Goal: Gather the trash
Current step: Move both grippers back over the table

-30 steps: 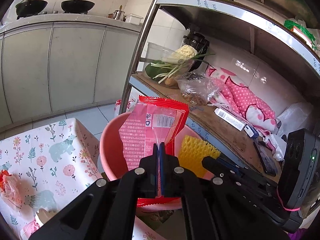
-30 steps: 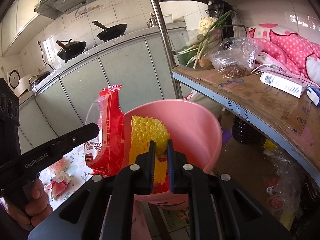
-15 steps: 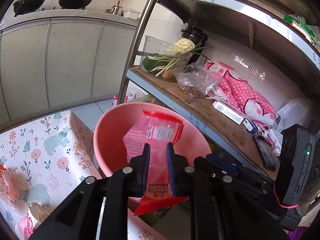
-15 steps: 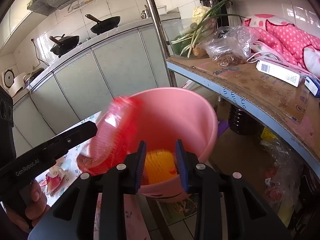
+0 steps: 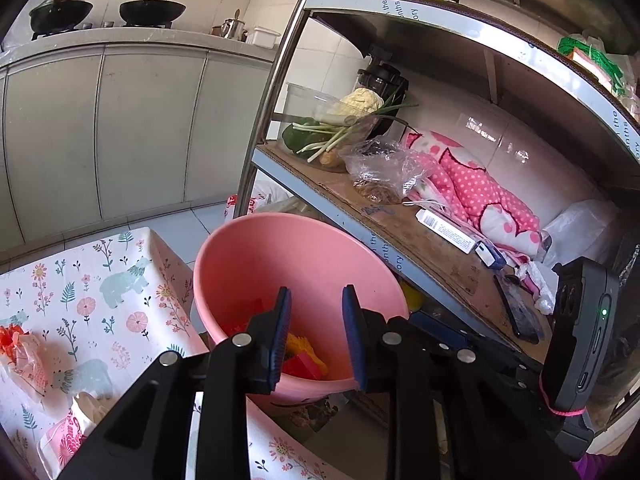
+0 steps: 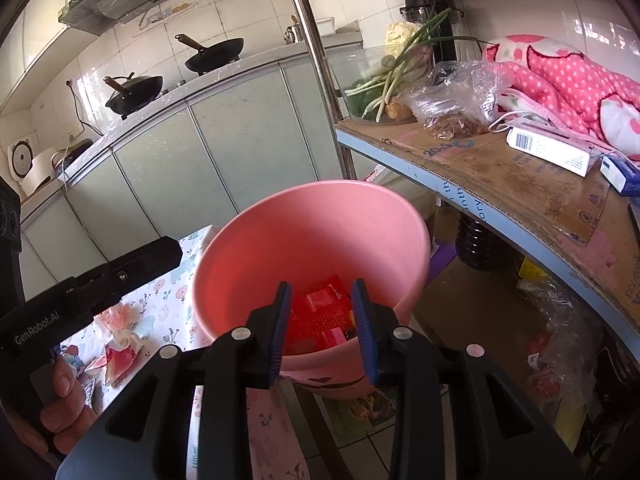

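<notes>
The metal shelf rack stands just beside the pink bucket, and its loaded boards hang over the bucket's far side, so a tool that swings wide on its way to the tabletop could knock the rack or tip the light bucket, which sits close to the tabletop corner. The left tool and the right tool both hang over the bucket mouth with fingers spread apart and nothing between them. The collected trash, a red wrapper and a yellow piece, lies at the bottom of the bucket. More trash waits on the tabletop: crumpled red and white wrappers, thin and easy to slip from a grip. The tool bodies hide the near bucket wall and part of its bottom. A small dark bit beside the red wrapper cannot be identified.
</notes>
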Demonstrator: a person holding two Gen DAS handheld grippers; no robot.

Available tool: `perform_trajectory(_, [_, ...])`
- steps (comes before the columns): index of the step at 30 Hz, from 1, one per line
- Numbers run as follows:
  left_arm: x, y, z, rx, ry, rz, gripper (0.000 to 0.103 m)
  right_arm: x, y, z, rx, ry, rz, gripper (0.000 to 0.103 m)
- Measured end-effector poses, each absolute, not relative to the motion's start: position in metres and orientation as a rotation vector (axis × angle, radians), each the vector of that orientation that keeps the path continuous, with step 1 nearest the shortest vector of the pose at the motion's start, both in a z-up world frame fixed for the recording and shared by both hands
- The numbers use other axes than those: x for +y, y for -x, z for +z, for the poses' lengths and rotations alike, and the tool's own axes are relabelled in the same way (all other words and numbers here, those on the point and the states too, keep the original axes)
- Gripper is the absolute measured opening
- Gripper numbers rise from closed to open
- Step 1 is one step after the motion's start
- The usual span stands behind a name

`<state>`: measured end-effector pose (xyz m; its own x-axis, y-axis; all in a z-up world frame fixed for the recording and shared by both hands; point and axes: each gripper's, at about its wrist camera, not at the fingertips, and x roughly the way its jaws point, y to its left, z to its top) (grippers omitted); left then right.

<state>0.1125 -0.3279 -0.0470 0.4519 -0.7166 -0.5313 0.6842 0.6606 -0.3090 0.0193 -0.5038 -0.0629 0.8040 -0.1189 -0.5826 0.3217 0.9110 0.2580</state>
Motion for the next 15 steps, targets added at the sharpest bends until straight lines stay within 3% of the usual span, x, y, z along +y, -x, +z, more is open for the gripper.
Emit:
perform_trajectory(12, [-0.296, -0.082, -0.019, 0.65, 0.071, -0.83, 0.035, -0.478, 0.0, -0.036, 0.554, -0.318, -0.185, 0.033])
perform_trajectory(15, [-0.287, -0.072, -0.01, 0.637, 0.069, -0.822, 0.036, -0.469, 0.003, -0.03, 0.547, -0.307, -0.163, 0.04])
